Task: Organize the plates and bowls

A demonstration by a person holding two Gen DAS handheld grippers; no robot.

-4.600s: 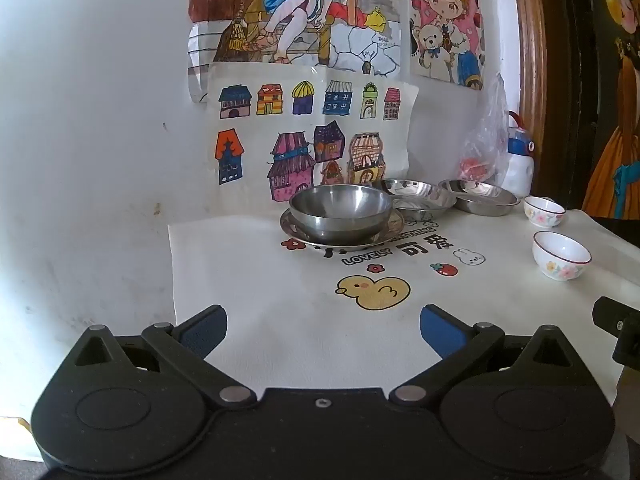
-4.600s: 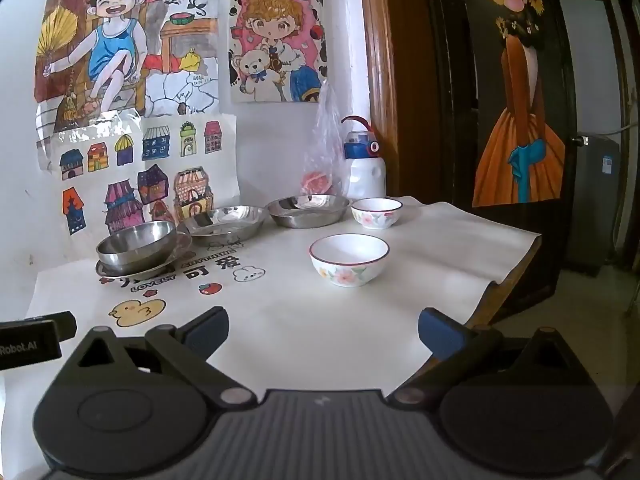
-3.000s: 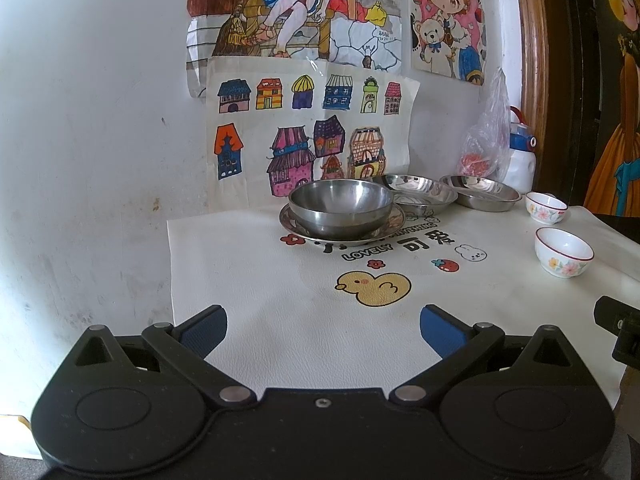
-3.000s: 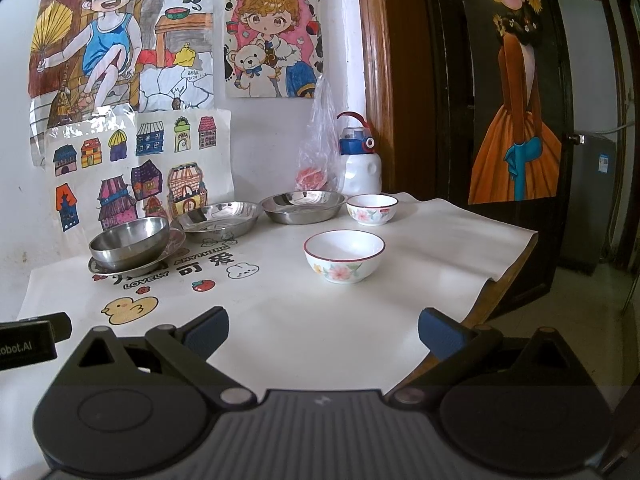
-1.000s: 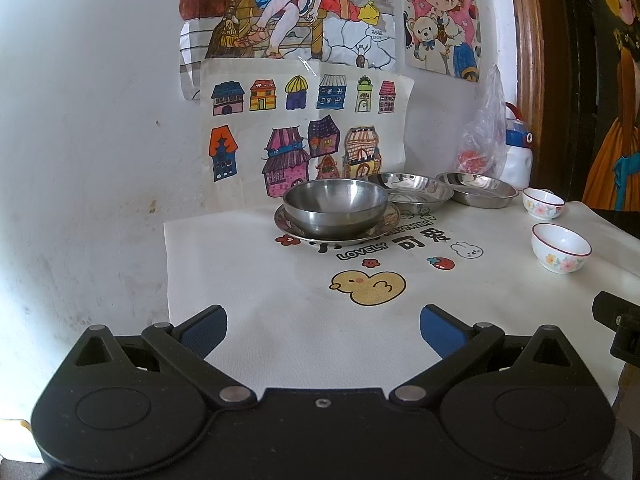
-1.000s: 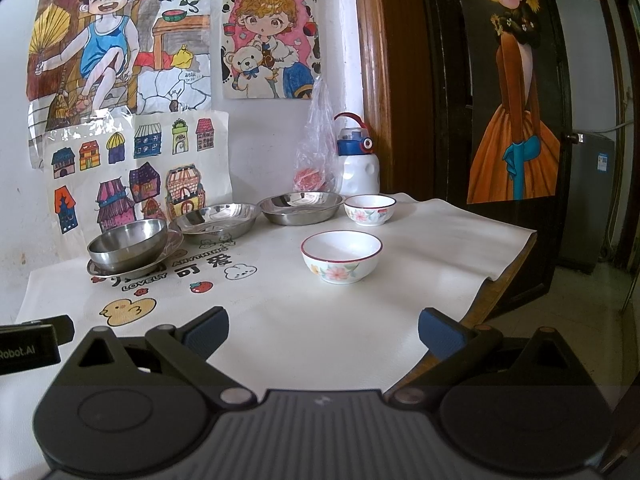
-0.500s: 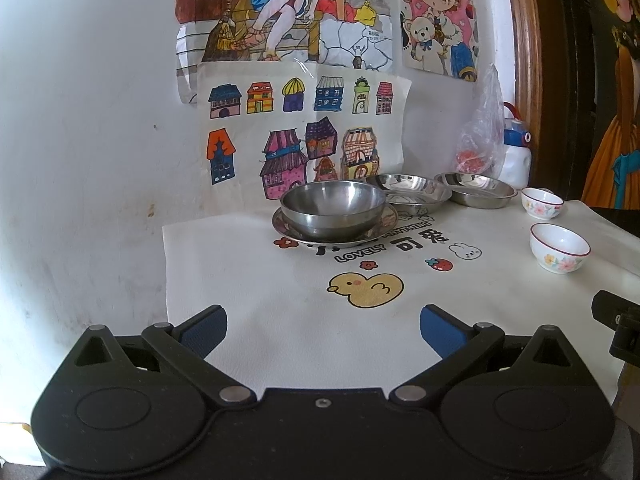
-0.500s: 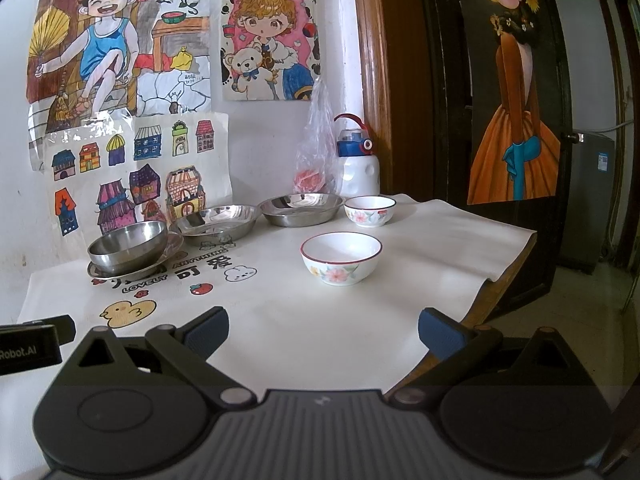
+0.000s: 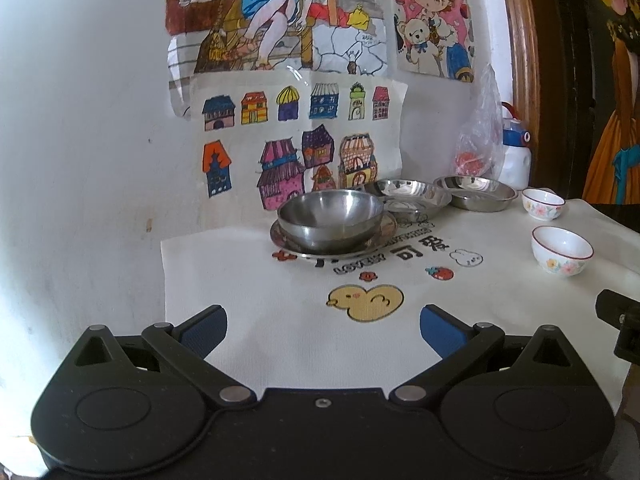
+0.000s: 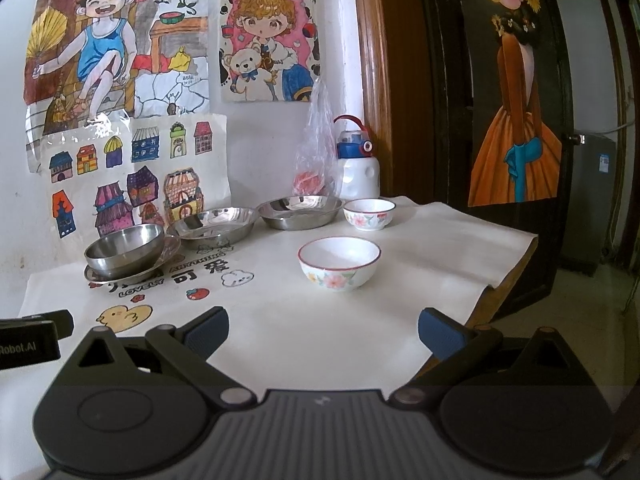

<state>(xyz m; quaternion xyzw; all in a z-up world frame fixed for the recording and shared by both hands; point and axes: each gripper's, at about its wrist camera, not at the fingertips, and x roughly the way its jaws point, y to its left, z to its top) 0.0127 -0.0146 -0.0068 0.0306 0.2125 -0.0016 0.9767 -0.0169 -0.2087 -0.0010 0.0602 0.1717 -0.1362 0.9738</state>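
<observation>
A steel bowl [image 9: 330,218] [image 10: 125,247] sits on a steel plate [image 9: 376,240] [image 10: 120,276] near the wall. Behind it lie two more steel plates, one in the middle [image 9: 408,196] [image 10: 216,224] and one further right [image 9: 474,192] [image 10: 300,210]. Two white floral bowls stand to the right: the nearer one [image 9: 562,250] [image 10: 339,262] and a smaller far one [image 9: 543,203] [image 10: 370,213]. My left gripper [image 9: 323,328] is open over the cloth's front, well short of the steel bowl. My right gripper [image 10: 323,330] is open too, in front of the nearer floral bowl.
A white printed cloth [image 9: 248,280] [image 10: 440,248] covers the table, whose right edge [image 10: 508,280] drops off beside a dark door. A water bottle [image 10: 357,168] and a plastic bag [image 10: 316,152] stand against the wall. Drawings hang on the wall [image 9: 80,120].
Both views shift only slightly; the grippers stay open and hover at the table's front. No dish has moved.
</observation>
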